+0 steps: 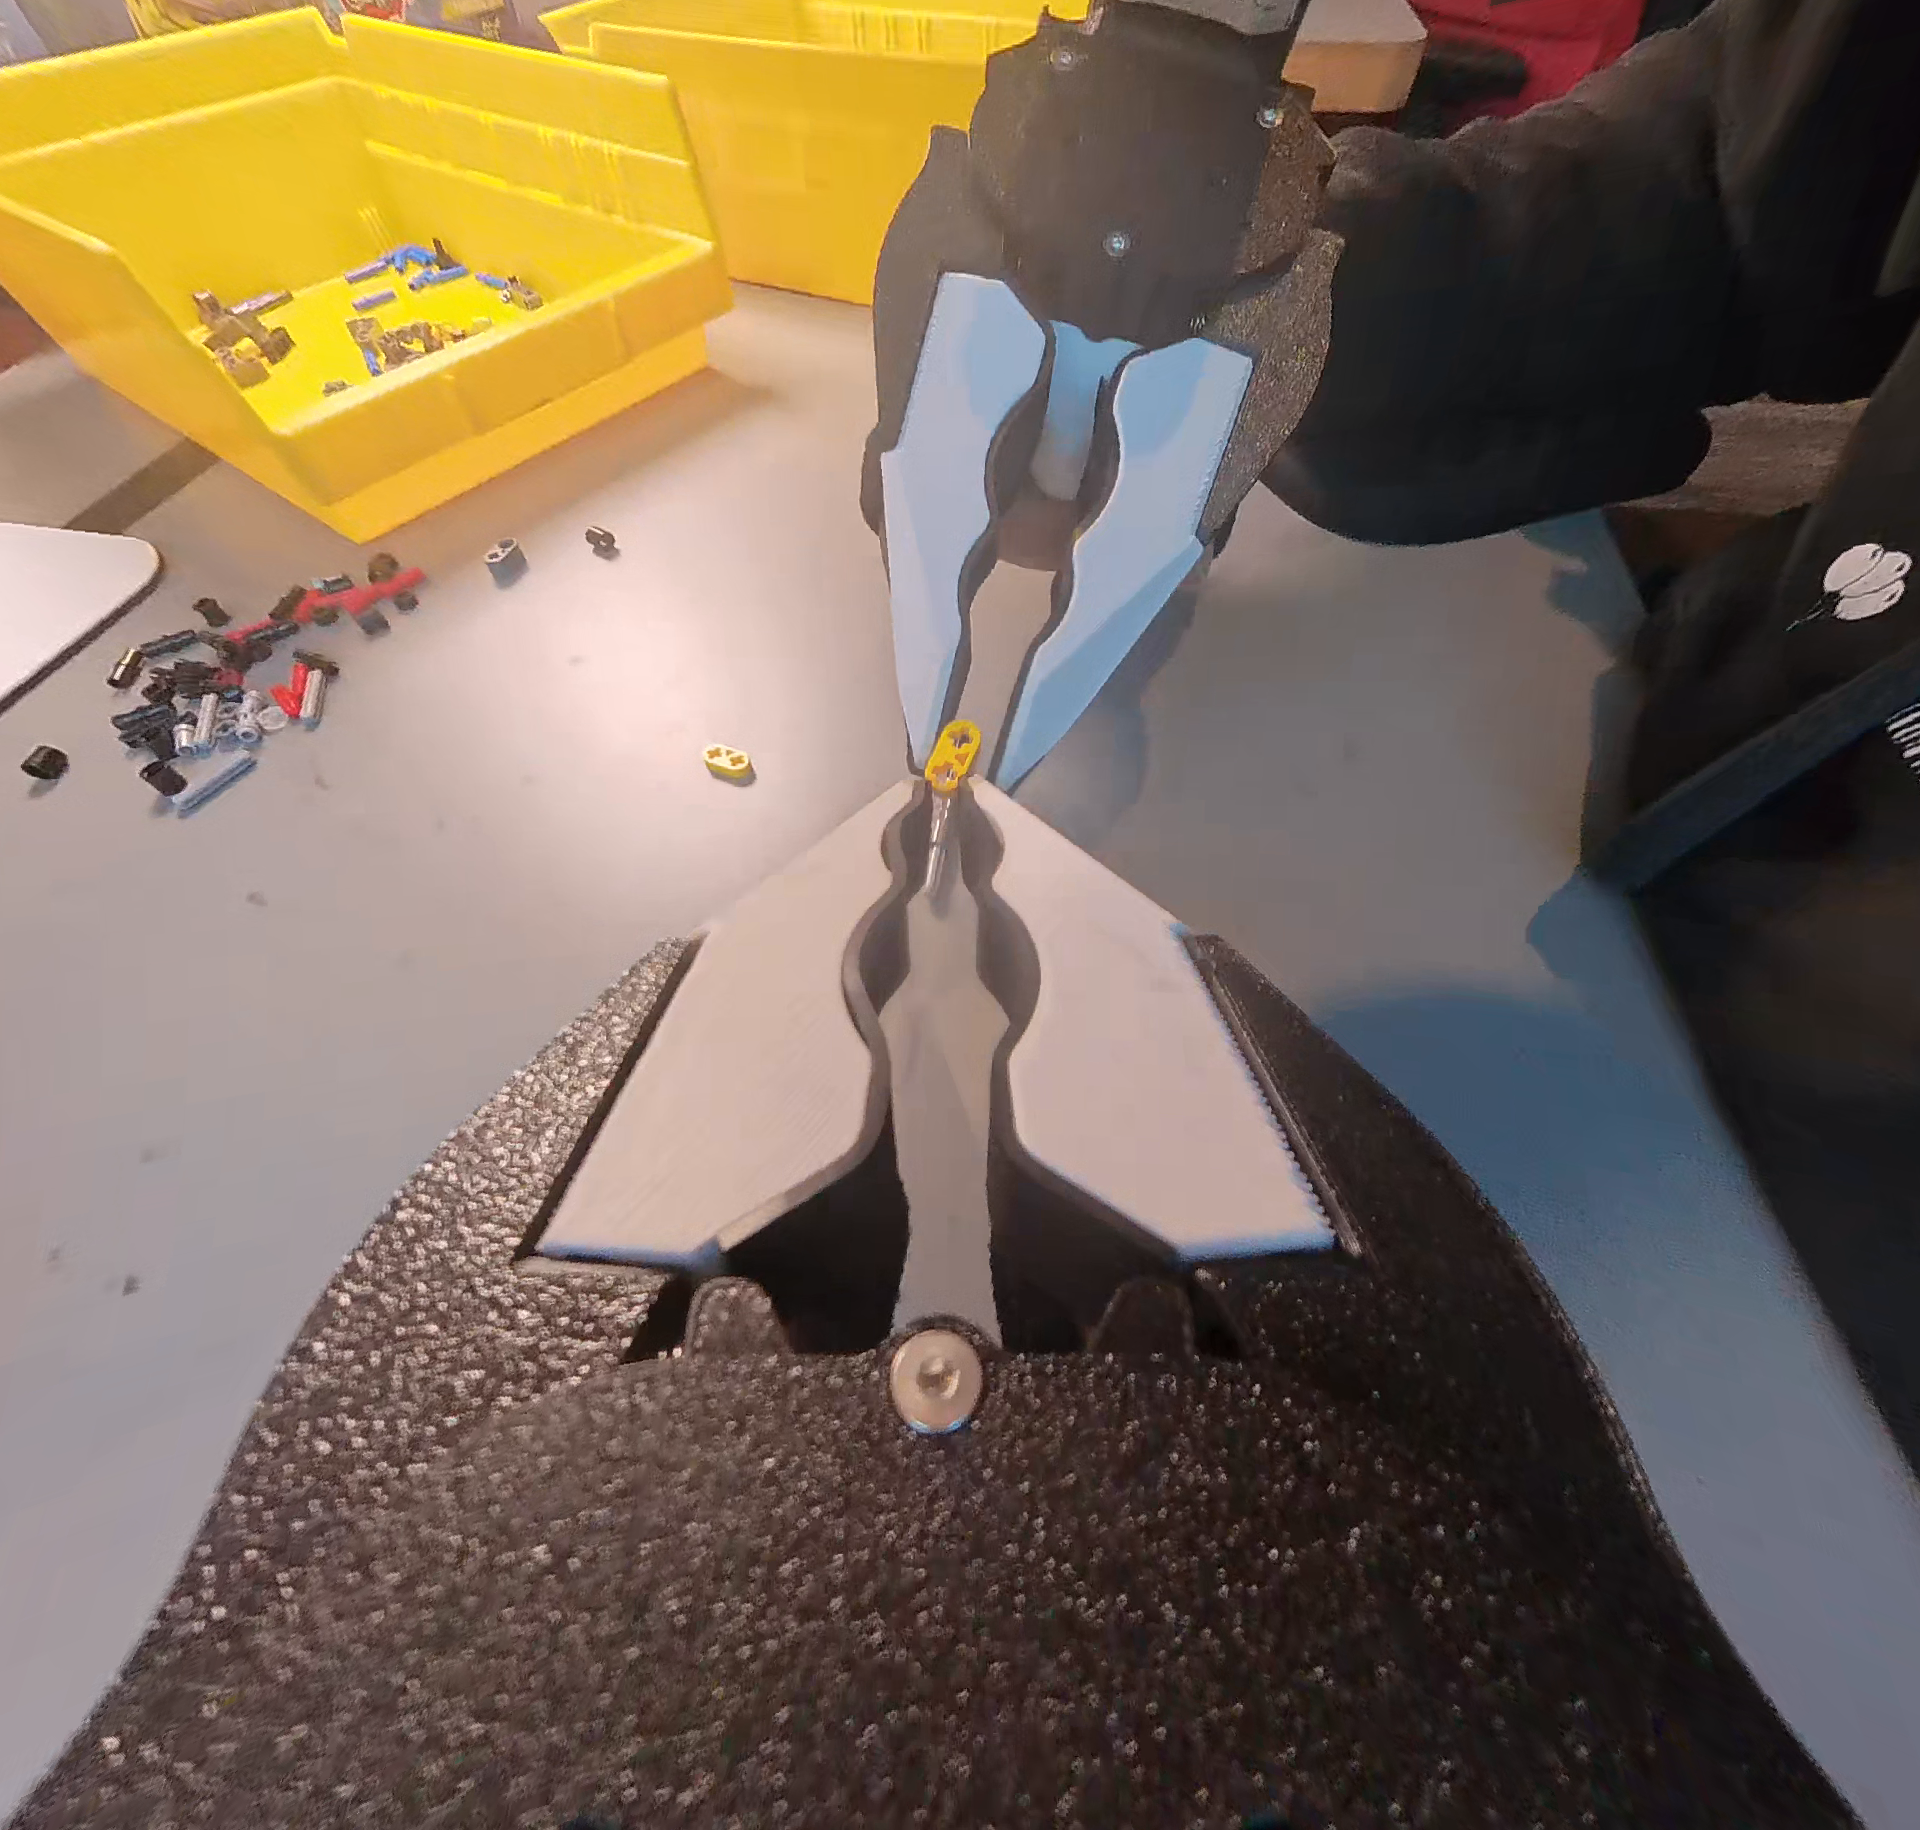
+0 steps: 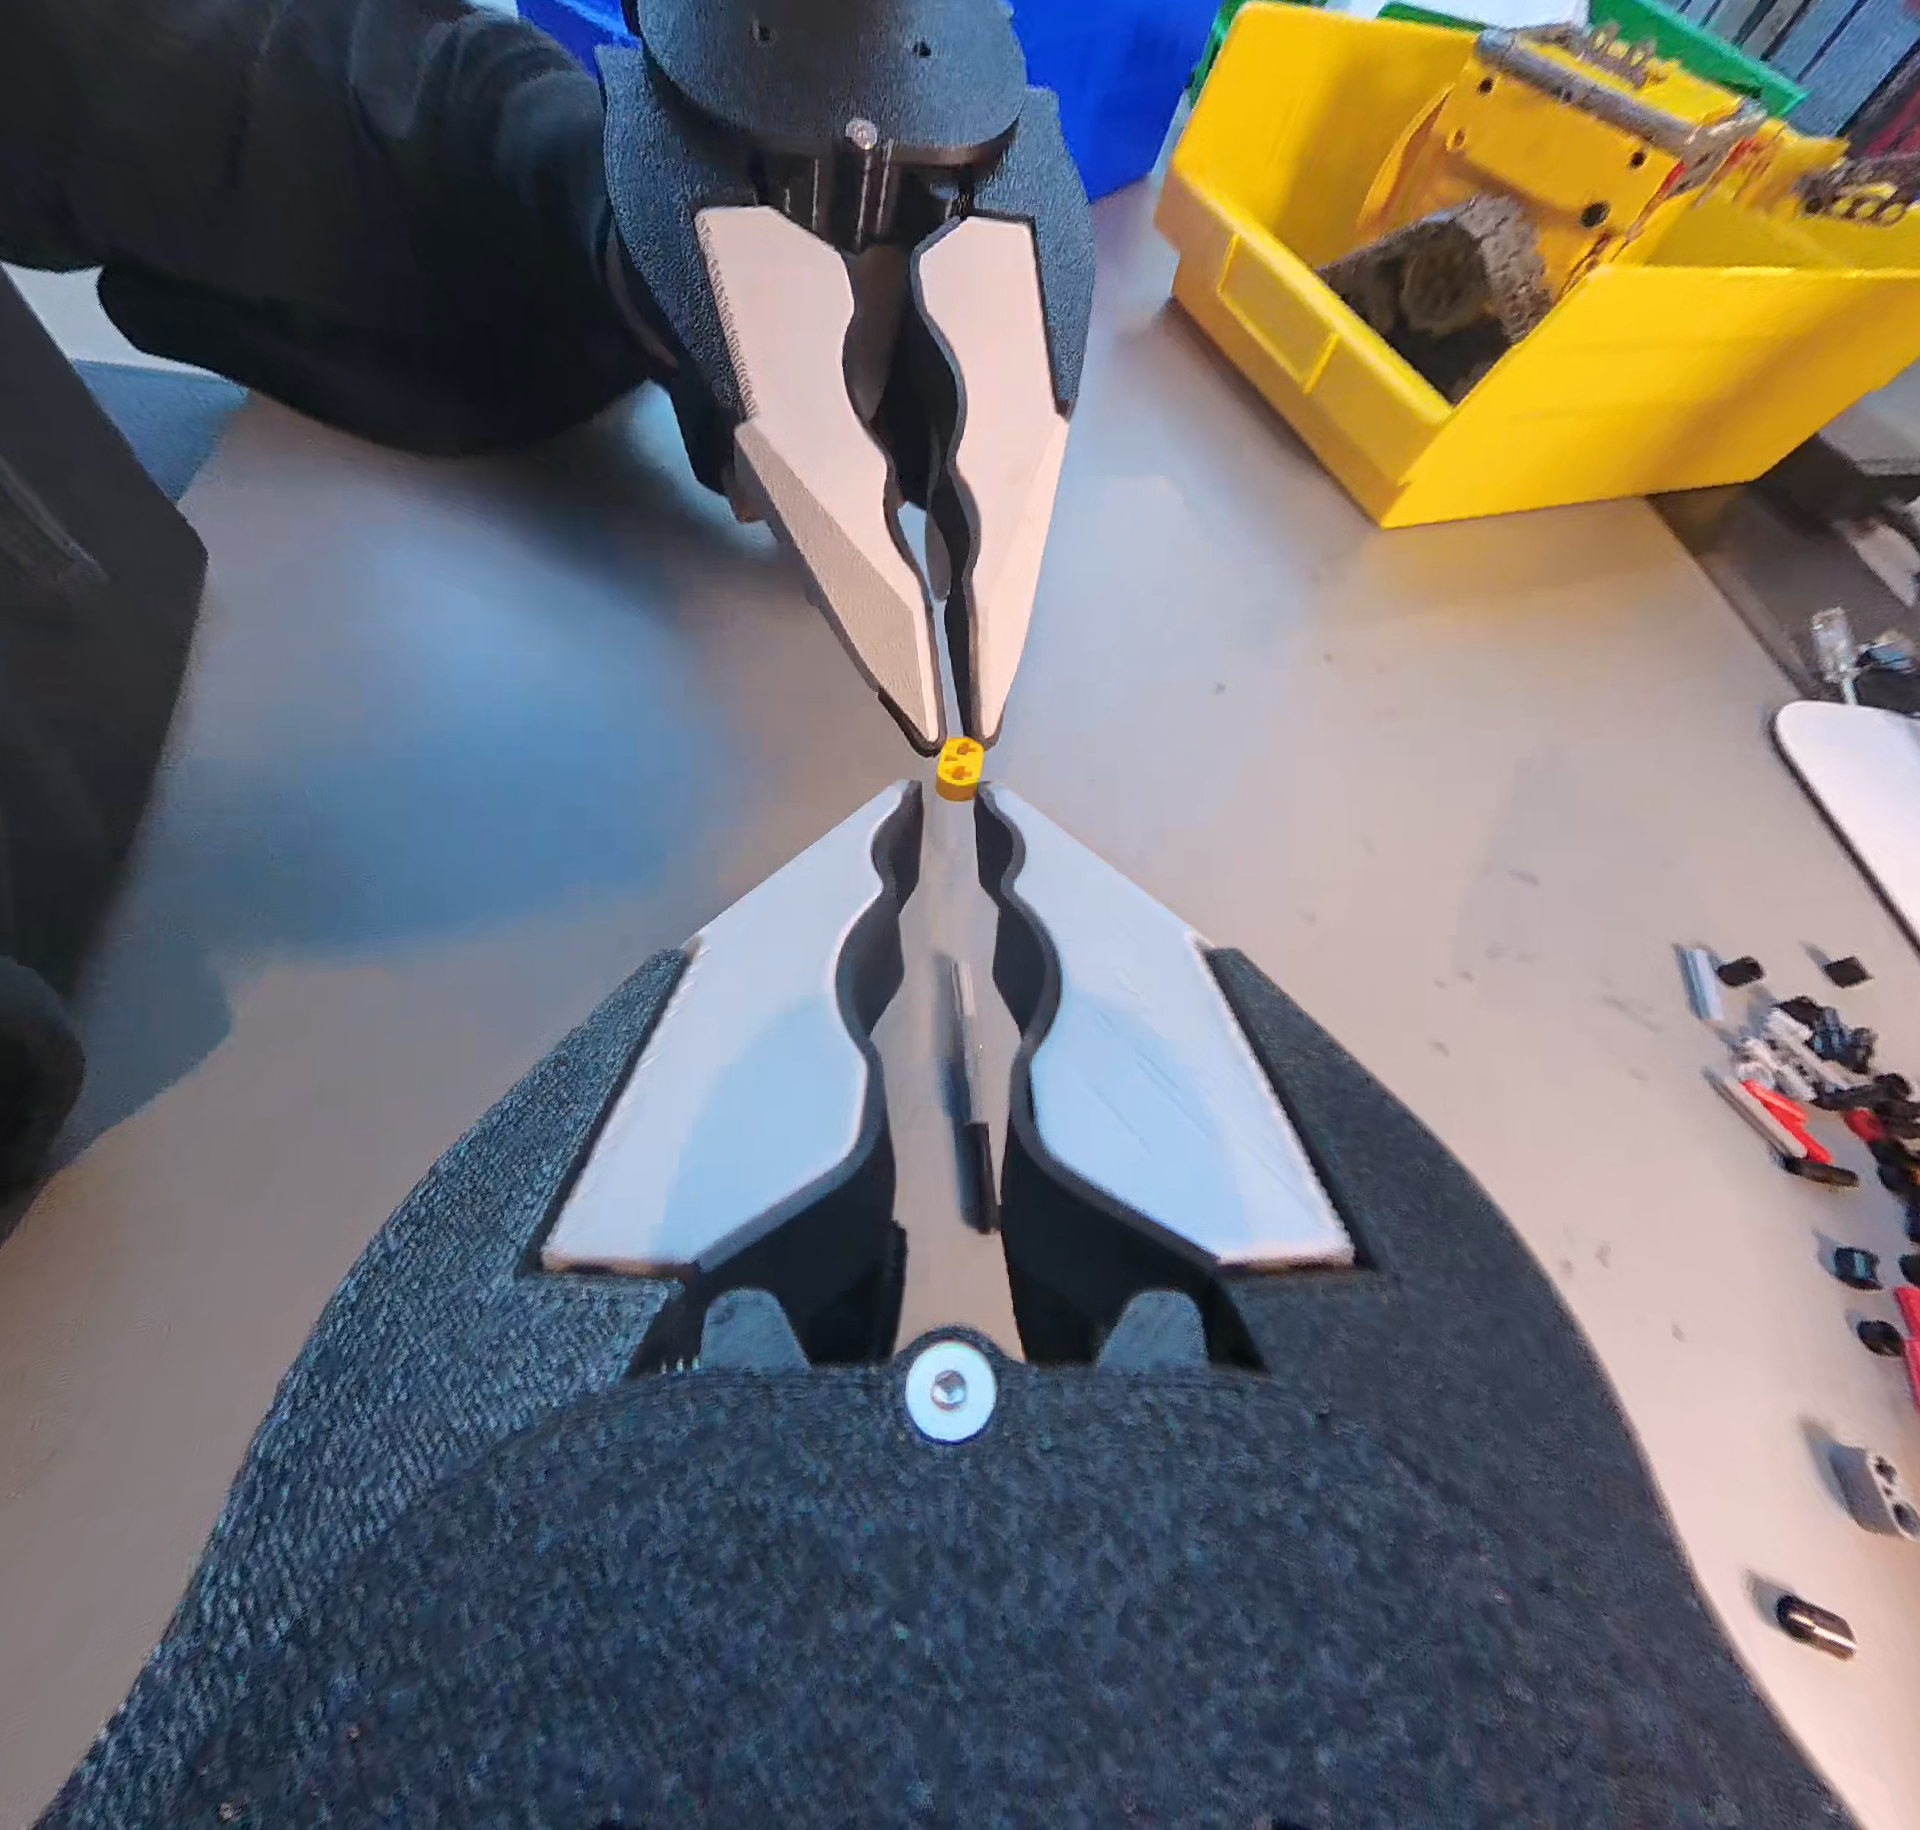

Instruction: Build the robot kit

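My left gripper point(image 1: 940, 793) is shut on a short grey axle point(image 1: 939, 850) that lies along the gap between its fingers. My right gripper point(image 2: 951, 795) is shut on a small yellow two-hole connector point(image 2: 958, 768). The two grippers meet tip to tip above the grey table point(image 1: 416, 949). In the left wrist view the right gripper point(image 1: 961, 764) comes down from above, with the yellow connector point(image 1: 954, 750) at the axle's front end. In the right wrist view the left gripper point(image 2: 961, 734) touches the connector from behind. A thin grey and black rod point(image 2: 969, 1084) shows in the gap between the right fingers.
A pile of small black, red and grey parts point(image 1: 218, 679) and a second yellow connector point(image 1: 727, 762) lie on the left. A yellow bin point(image 1: 395, 326) holds small parts. Another yellow bin point(image 2: 1558, 409), a blue bin point(image 2: 1101, 24) and a white board point(image 2: 1860, 804) are nearby. Gloved hands hold both grippers. Only a small space, under 4 cm, lies between the two pairs of fingers.
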The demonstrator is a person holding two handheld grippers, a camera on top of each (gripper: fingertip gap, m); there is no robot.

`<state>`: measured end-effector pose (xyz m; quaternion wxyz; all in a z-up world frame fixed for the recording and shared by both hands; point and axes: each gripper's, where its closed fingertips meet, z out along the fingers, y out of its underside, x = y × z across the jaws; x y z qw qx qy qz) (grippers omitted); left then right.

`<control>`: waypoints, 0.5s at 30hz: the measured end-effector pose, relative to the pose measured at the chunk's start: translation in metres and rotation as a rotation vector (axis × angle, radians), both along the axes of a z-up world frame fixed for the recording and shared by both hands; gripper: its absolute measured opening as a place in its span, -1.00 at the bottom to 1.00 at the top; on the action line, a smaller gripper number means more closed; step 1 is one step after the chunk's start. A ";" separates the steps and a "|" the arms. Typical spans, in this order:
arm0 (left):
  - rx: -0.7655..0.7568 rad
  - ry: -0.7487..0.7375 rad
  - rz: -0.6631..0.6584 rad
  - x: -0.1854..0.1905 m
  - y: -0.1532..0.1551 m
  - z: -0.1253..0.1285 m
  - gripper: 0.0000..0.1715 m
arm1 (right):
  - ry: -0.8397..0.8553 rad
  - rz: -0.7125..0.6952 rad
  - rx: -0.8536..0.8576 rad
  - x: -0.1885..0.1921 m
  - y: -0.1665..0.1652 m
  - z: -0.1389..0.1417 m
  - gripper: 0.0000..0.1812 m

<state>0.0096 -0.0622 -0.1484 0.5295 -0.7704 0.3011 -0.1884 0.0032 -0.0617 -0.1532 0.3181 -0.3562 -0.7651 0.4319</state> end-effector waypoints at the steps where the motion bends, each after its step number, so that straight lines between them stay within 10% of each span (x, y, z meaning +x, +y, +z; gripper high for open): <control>1: 0.001 -0.003 0.001 0.000 0.000 0.001 -0.96 | 0.020 -0.009 -0.002 -0.001 0.001 0.003 -0.92; 15: -0.088 -0.101 -0.011 0.004 -0.002 -0.005 -0.96 | 0.081 0.005 0.153 0.000 -0.001 -0.005 -1.00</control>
